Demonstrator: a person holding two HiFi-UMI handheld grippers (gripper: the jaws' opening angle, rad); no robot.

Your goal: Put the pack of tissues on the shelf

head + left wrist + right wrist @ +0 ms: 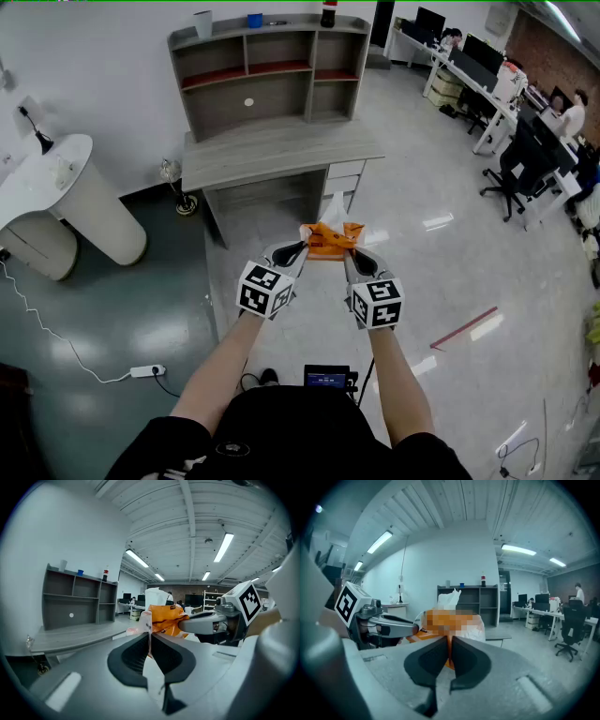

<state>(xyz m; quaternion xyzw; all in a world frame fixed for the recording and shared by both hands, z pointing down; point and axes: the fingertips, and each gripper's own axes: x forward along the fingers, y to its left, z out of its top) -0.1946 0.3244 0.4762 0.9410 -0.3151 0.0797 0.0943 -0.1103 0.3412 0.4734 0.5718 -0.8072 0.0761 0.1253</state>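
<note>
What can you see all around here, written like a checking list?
Surface: grey desk, nothing seen on it.
Job's things: orange pack of tissues held in the air before the desk; shelf stands on the desk.
Clutter: white cup, blue container, dark bottle on the shelf top.
Tools: left tool and right tool both shut on the pack, one each side.
Cables: white cable and power strip on the floor.
Surroundings: white stand, office chairs.

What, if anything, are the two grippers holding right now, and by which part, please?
The orange pack of tissues, held between both: the left gripper pinches its left edge, the right gripper its right edge.
</note>
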